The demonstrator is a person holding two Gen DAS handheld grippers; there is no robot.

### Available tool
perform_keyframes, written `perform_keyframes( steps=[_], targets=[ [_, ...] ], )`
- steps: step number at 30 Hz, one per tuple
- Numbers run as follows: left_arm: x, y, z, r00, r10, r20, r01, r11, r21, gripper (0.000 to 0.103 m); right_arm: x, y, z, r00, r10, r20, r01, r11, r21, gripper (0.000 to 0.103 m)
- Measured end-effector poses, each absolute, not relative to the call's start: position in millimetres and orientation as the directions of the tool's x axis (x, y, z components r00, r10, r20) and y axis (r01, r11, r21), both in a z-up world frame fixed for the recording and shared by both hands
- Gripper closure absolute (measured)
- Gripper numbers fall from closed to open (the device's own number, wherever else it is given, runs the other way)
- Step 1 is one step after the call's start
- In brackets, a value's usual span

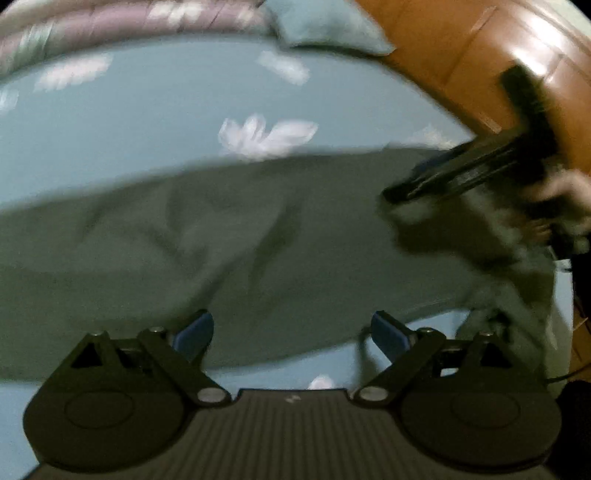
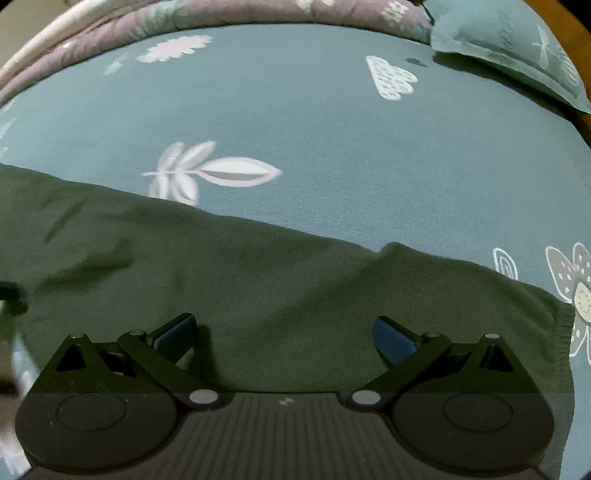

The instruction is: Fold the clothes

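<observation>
A dark green garment (image 1: 229, 240) lies spread flat across a teal bedsheet (image 1: 155, 122) printed with white leaves. My left gripper (image 1: 291, 334) hovers open over the garment's near edge, its blue pads wide apart and holding nothing. At the right of the left wrist view, my right gripper (image 1: 461, 177) appears blurred over the garment's right end, held by a hand in a fuzzy sleeve (image 1: 491, 229). In the right wrist view, my right gripper (image 2: 284, 338) is open just above the garment (image 2: 258, 280), whose hemmed edge (image 2: 565, 325) lies to its right.
A teal pillow (image 2: 517, 48) lies at the far right corner. A rolled purple floral quilt (image 2: 184, 14) runs along the far edge of the bed. A brown wooden headboard (image 1: 461, 48) rises on the right. Bare sheet (image 2: 332, 129) lies beyond the garment.
</observation>
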State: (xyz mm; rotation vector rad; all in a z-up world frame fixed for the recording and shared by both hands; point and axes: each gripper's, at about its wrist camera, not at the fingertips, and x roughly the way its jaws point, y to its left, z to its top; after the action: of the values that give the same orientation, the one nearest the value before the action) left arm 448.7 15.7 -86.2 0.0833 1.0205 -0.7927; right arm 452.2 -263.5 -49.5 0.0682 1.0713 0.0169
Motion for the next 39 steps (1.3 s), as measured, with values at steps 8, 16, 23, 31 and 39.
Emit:
perform_keyframes(
  steps=[8, 16, 23, 31, 39],
  targets=[
    [432.6, 18.5, -63.9, 0.284, -0.569, -0.772, 0.692, 0.679, -0.246, 0.009, 467.1, -240.7, -20.3, 0.490, 0.366, -0.792, -0.174, 0.931, 0.322, 0.000],
    [438.9, 18.4, -89.4, 0.304, -0.576, -0.759, 0.720, 0.661, -0.213, 0.007, 527.8, -202.4, -46.5, 0.373, 0.568, -0.734, -0.286, 0.823, 0.491, 0.000],
    [426.9, 22.2, -83.1, 0.296, -0.557, -0.776, 0.731, 0.655, -0.192, 0.006, 552.8, -197.9, -59.1, 0.444, 0.529, -0.723, -0.235, 0.848, 0.475, 0.001],
    [450.6, 58.7, -61.2, 0.389, -0.499, -0.775, 0.664, 0.734, -0.140, 0.006, 496.3, -192.2, -22.3, 0.386, 0.553, -0.738, -0.415, 0.819, 0.397, 0.000],
    [471.6, 66.5, -76.5, 0.436, -0.401, -0.805, 0.525, 0.840, -0.135, 0.006, 433.7, -191.1, -48.0, 0.224, 0.530, -0.818, -0.374, 0.822, 0.430, 0.000]
  ],
)
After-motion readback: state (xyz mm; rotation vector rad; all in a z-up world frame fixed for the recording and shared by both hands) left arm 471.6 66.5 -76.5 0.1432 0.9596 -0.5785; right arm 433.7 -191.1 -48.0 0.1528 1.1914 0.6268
